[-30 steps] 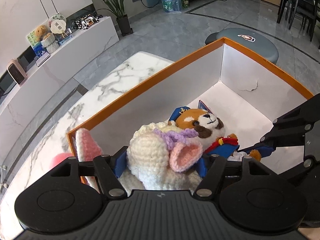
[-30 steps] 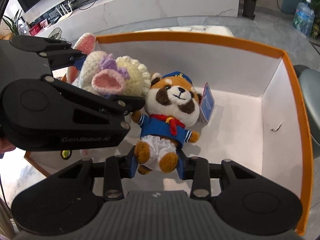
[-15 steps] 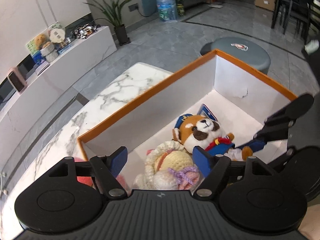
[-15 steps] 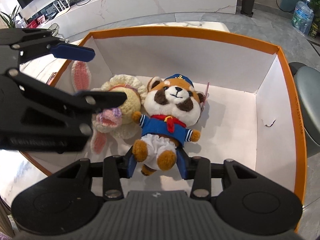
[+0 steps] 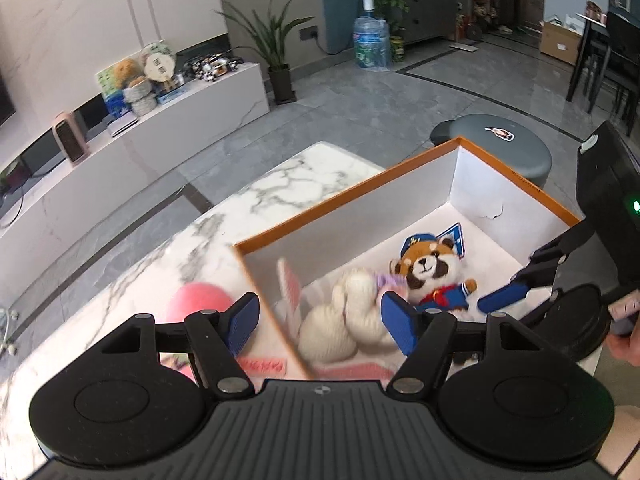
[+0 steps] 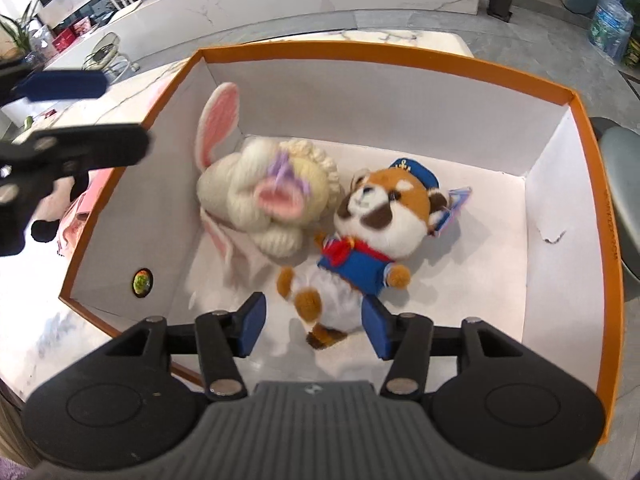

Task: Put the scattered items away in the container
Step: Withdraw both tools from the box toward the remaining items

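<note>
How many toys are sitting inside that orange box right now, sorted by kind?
Crocheted bunny: 1
Red panda plush in sailor suit: 1
Total in the orange box: 2

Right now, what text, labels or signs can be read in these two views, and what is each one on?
No text reads clearly.
Printing along the orange rim of the box: too small to read.
Blue tag behind the red panda toy: markings blurred.
Gold anchor badge on the toy's cap: a sign, not words.
Pink label on the table: red marks, blurred.
Sticker on the grey stool: a picture, too small to read.
</note>
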`<state>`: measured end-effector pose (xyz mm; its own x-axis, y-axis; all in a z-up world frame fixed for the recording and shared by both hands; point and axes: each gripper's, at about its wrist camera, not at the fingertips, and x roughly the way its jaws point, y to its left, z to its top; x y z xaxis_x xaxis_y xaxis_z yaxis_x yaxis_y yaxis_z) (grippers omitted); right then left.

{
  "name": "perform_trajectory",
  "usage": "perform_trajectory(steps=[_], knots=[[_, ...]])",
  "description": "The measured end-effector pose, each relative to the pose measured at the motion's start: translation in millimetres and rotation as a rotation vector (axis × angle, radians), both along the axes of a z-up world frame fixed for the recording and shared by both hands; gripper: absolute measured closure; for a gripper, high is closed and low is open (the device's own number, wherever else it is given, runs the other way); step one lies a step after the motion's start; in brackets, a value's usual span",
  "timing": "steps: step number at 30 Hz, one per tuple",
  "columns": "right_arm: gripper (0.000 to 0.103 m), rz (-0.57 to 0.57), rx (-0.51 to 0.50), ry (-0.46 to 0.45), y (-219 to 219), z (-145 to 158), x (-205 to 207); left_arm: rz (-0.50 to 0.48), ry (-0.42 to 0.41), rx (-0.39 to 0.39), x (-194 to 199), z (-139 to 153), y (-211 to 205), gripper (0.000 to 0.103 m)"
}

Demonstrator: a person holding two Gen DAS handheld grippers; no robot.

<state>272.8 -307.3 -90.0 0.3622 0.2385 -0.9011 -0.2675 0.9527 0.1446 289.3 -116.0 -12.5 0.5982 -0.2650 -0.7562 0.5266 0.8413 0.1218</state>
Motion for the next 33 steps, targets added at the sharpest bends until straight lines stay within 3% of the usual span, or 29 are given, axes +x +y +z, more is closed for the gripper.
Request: perform_trajectory(steps=[9,23,33], knots=[[0.042,-0.03,-0.028,-0.063,16.6,33.0,-20.4,0.067,-0.007,-0.015,-42.6,13.2,46.3,0.023],[0.041,0.005,0.026,-0.267,68.5,112.3,-113.1,0.243,-0.058,-0.07,-127.4,43.0,150.1,0.023],[0.039,0.006,0.079,-0.413,121.4,121.8,-172.2,0.366,-0.09,-0.082,-173.0,38.7,208.5,0.023]])
